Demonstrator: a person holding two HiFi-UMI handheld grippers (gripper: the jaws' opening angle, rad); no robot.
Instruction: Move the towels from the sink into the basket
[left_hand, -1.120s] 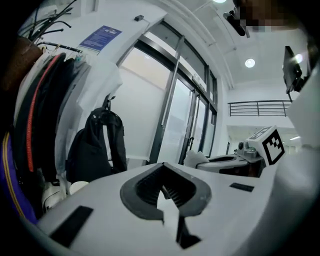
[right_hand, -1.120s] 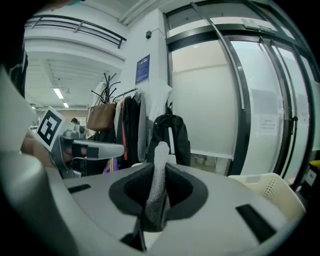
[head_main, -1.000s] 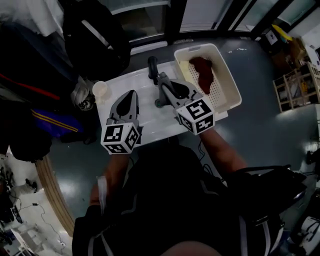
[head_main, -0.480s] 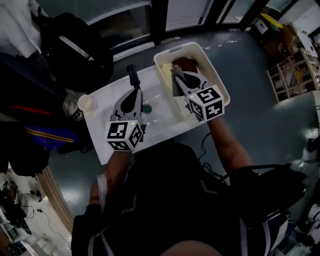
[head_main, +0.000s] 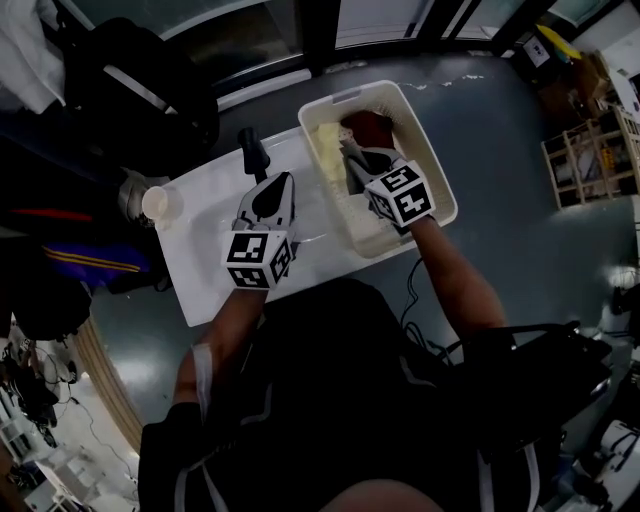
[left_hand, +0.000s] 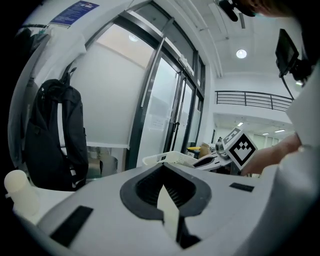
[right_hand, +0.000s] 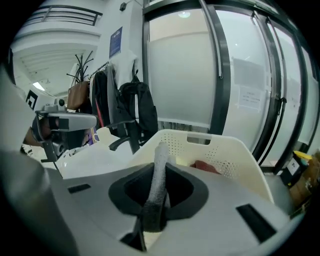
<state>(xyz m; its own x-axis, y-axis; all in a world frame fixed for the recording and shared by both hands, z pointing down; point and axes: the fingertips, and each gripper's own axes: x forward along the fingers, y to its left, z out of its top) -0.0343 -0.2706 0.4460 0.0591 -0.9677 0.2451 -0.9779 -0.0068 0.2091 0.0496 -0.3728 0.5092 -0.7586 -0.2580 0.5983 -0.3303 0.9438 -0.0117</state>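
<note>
1. The narrow grey fuzzy towel (right_hand: 159, 170) is pinched upright in my right gripper (head_main: 352, 152), whose jaws are clamped on it, above the near end of the white perforated plastic basket (head_main: 440, 190).
2. A dark red towel (head_main: 370, 128) lies at the basket's far end, and a pale yellow towel (head_main: 325, 145) lies along its left side.
3. The basket sits just to the right of the white sink unit (head_main: 200, 255), touching its edge as far as I can make out.
4. My left gripper (head_main: 283, 180) hangs over the sink with its jaws drawn together and no towel between them.
5. A black faucet (head_main: 252, 150) stands at the sink's far edge.
6. A pale round cup (head_main: 155, 203) rests on the sink's left corner.
7. A black backpack (left_hand: 52, 135) hangs beyond it.
</note>
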